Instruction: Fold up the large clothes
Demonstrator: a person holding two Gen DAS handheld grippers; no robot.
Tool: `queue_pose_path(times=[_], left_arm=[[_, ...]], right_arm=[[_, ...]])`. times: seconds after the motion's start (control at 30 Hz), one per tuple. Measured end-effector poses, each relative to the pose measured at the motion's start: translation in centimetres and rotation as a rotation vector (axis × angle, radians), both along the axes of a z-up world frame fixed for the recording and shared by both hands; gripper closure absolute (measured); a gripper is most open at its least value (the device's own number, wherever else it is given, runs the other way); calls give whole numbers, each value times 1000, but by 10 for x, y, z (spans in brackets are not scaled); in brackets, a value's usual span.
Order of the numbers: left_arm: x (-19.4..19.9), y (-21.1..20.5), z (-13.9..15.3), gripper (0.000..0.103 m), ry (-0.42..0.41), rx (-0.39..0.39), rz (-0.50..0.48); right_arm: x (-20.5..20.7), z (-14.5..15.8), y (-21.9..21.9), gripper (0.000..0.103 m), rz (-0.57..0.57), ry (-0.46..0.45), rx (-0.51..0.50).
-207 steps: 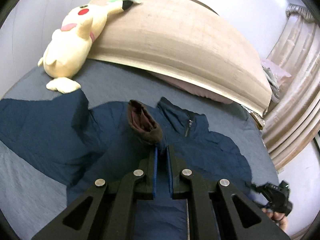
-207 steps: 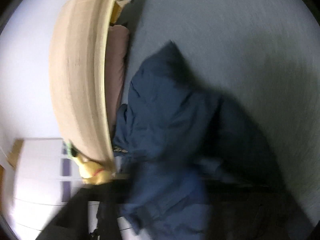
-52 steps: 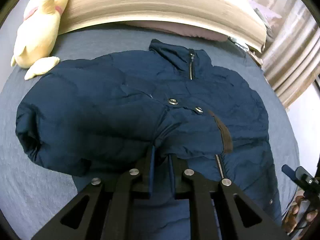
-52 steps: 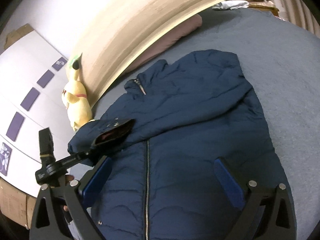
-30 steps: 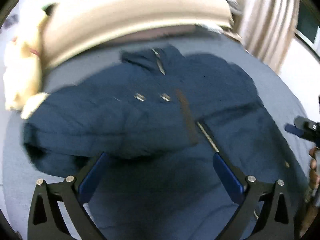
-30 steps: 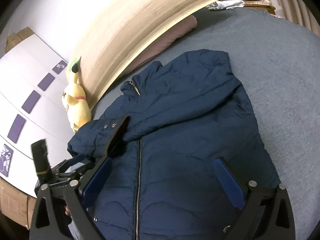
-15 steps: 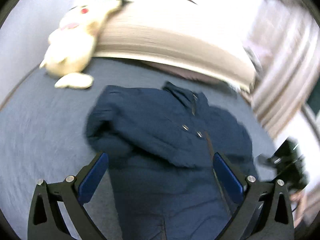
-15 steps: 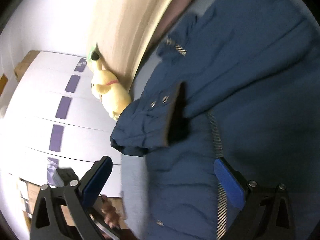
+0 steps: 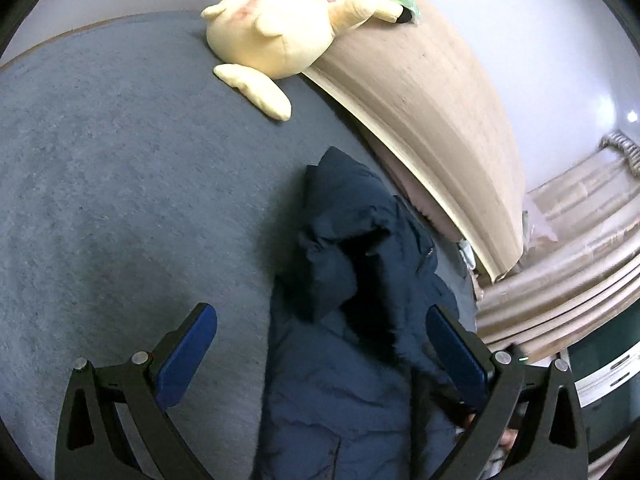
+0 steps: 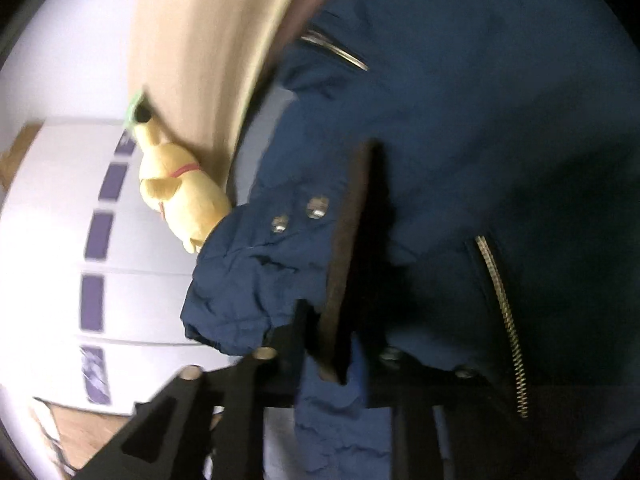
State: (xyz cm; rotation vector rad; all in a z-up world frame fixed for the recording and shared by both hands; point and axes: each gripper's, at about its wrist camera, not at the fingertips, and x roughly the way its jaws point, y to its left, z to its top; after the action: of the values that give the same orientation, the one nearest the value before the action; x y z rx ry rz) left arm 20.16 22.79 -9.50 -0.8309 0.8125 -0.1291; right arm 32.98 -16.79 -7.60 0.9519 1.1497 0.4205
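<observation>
Left gripper (image 9: 320, 344): the jaws stand wide apart, with the blue pads well clear of each other. Nothing is clamped between them. The navy jacket (image 9: 352, 320) lies below the gap on the grey bed (image 9: 120, 200), and neither pad presses on it.

Right gripper (image 10: 332, 360): the jaws are closing and stand nearly together. Jacket fabric sits between them at the brown-trimmed cuff (image 10: 344, 264) of a sleeve folded across the jacket front. The view is blurred, so firm pressure of the pads on the cloth cannot be confirmed, though the fabric bunches up around the fingers.

Jacket position: it lies on the bed with its collar toward the wooden headboard (image 9: 440, 112). In the right wrist view the front zip (image 10: 504, 320) and two snap buttons (image 10: 318, 206) near the cuff are visible.

A yellow plush toy (image 9: 288, 28) leans against the headboard, well apart from the jacket. Curtains (image 9: 568, 280) hang beyond the far bed edge.
</observation>
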Motion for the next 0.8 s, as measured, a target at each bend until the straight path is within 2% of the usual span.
queue_pose_path(times=[0.13,0.27,0.37,0.53,0.63,0.8], left_arm=[[6,-8,9,0,-18,54,-33],[14,-15,15,0,-34,7,-37],[21,-25,19,0,-52,-55,-43],[37,-43,23,0,-63,-196,-41],[49,-58,19,0,-41,-265,-55],[59,-79,15,0,-23,-262,-77]], right_arm=[[1,58,-13,91,6,-172,-142],[9,102,-46,92,-22,-278,-239],[14,122,-63,92,-39,-320,-314],[23,133,-82,92,-46,-347,-433],[26,131,-92,92,-48,-349,-499],[34,113,-113,92,-50,-317,-581]])
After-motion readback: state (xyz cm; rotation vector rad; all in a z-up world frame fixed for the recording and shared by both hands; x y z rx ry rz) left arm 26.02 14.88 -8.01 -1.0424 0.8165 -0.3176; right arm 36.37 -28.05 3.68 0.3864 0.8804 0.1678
